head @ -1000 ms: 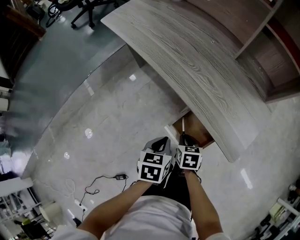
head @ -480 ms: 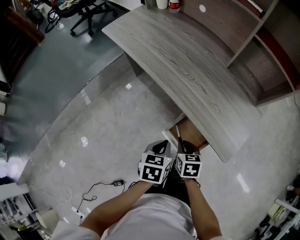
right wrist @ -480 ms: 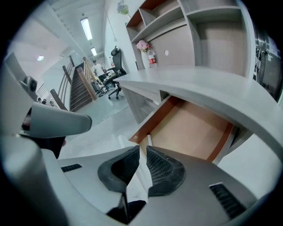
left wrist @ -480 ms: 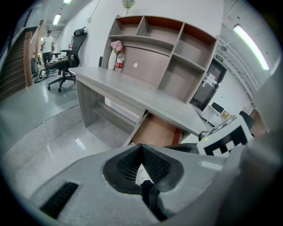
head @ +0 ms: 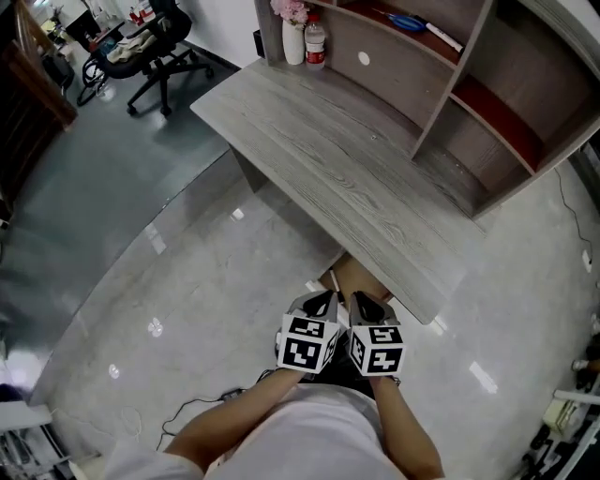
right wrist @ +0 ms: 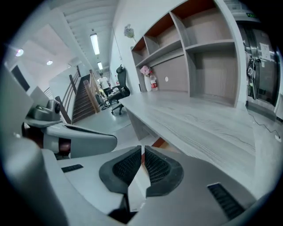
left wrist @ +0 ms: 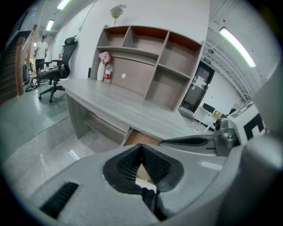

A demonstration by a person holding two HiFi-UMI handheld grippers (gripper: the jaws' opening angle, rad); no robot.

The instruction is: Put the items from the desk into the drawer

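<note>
Tilted up and drawn back from a second ago, now taking in the whole desk point(head: 337, 159) and its shelving point(head: 389, 75) instead of only the near stretch of desktop. Newly in sight: a flower vase point(head: 293, 37) and a red-capped bottle point(head: 315, 42) side by side at the far left corner of the desktop, plus what look like blue scissors point(head: 403, 21) and a pen-like stick point(head: 441, 37) on a shelf behind. Holding the left gripper point(head: 321, 302) and right gripper point(head: 367, 305) side by side close to the body, just short of the desk's front edge and above the open drawer point(head: 354, 274). Both clenched on nothing: tips touching on the left pads point(left wrist: 128, 163), only a bare slit between the right pads point(right wrist: 126, 167). Empty-handed so far. Probably a look around for the items rather than a grasp begun. Vase and bottle well apart from both grippers, so calling for a long reach across the desktop first, with jaws opened on the way.
</note>
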